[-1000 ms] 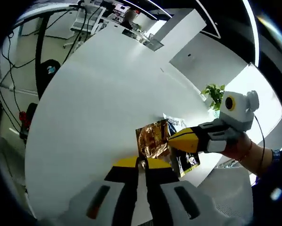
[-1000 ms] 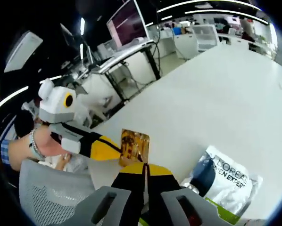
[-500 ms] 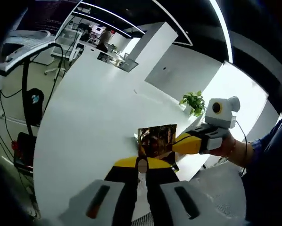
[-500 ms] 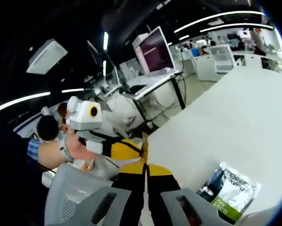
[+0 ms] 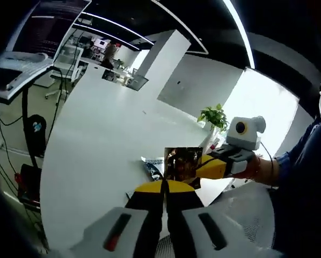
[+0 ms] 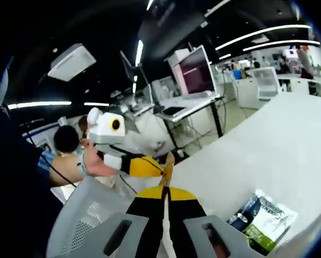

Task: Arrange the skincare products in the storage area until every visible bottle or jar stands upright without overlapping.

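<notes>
Both hand-held grippers, left (image 5: 164,185) and right (image 6: 166,189), pinch one gold foil sachet (image 5: 183,163) above the table (image 5: 107,134). Risk, judged: opposing pulls tear it, or a slip drops it onto the white L'Oréal pouch (image 6: 268,219).

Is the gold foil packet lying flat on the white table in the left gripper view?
No: the gold foil packet is held up off the white table, pinched between the left gripper and right gripper.

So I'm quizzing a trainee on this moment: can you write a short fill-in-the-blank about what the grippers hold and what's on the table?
1. Both grippers are shut on the same gold ____.
2. The left gripper and right gripper hold it ____ the white table.
3. The white pouch with a dark cap lies on the ____.

Missing words: sachet; above; table.
</notes>
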A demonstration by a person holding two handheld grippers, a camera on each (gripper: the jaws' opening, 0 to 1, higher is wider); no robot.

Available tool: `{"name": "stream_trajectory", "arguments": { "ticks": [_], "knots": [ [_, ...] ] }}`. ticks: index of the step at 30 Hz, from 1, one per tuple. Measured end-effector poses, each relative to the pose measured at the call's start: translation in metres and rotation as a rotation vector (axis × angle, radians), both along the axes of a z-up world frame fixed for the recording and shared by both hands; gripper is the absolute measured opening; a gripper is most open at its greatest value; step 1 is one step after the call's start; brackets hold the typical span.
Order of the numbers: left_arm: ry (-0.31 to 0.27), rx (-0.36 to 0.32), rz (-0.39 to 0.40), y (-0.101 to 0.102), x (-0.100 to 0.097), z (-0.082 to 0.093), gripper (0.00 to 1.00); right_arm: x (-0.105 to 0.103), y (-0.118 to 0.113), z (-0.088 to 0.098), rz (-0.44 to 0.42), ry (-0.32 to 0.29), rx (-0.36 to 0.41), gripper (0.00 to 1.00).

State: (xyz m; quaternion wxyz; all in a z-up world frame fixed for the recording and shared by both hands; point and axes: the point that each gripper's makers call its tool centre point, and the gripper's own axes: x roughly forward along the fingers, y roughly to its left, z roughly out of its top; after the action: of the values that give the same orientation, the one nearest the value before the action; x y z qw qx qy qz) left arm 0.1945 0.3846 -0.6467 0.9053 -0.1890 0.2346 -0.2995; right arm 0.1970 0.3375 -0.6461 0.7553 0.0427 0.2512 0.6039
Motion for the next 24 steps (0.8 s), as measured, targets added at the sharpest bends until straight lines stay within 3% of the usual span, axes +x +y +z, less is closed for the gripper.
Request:
{"name": "stream_trajectory", "arguments": {
  "ticks": [5,9,13,19,21,24],
  "knots": [
    [-0.061,-0.002,0.03,0.008,-0.004,0.016,0.0,0.008,0.007,0.011,0.01,-0.002,0.029,0.1],
    [-0.063,0.026,0.046,0.016,-0.002,0.013,0.0,0.013,0.013,0.017,0.035,-0.081,0.004,0.11],
    [-0.066,0.047,0.057,0.022,-0.001,0.013,0.0,0.016,0.016,0.02,0.041,-0.114,-0.006,0.14],
    [-0.072,0.169,0.011,0.025,0.004,0.013,0.0,0.031,0.016,0.027,0.009,-0.185,-0.029,0.15],
    [-0.078,0.175,-0.005,0.022,0.004,0.015,0.0,0.03,0.016,0.029,0.01,-0.201,-0.031,0.16],
    [-0.087,0.239,-0.042,0.02,0.006,0.013,0.0,0.03,0.016,0.03,0.016,-0.233,-0.045,0.17]
  ]
}}
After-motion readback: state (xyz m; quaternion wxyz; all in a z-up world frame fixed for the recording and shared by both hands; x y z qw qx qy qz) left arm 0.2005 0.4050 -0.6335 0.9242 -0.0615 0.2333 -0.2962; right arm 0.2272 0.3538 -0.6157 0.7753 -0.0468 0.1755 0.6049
